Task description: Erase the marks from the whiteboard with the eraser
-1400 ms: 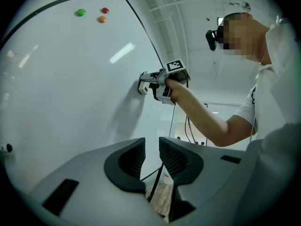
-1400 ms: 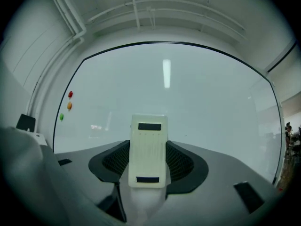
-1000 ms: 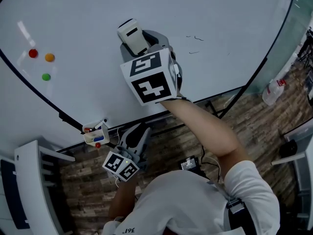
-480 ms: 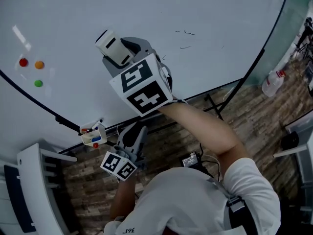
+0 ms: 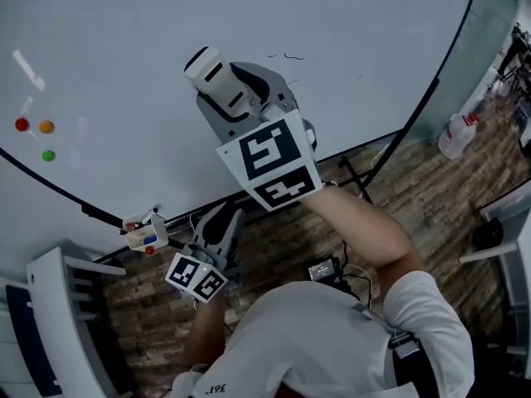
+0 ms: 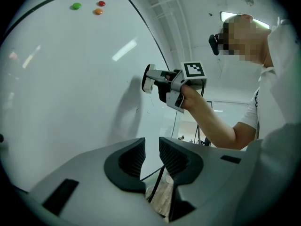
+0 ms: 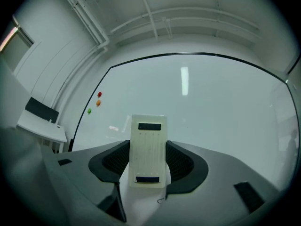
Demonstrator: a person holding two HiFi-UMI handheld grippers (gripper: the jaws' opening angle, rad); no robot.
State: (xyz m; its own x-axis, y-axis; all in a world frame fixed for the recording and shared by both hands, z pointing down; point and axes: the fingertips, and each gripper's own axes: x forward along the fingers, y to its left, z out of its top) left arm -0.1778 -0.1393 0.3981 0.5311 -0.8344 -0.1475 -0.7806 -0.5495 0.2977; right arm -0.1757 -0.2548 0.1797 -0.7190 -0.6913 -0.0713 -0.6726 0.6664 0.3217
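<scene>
White plastic eraser [image 7: 147,149] sits clamped between the right gripper's [image 5: 222,85] jaws and looks pressed to the whiteboard [image 5: 116,48]. Half a second ago it was swung further left; now it's back nearer the faint squiggles [image 5: 286,56] up-right of it. Those are still unwiped, so the job's not done. The left gripper [image 6: 151,157] hangs low, jaws slightly parted, empty.

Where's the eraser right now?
Centre of the head view: the eraser sits clamped in the right gripper, at the whiteboard, left of the faint marks.
</scene>
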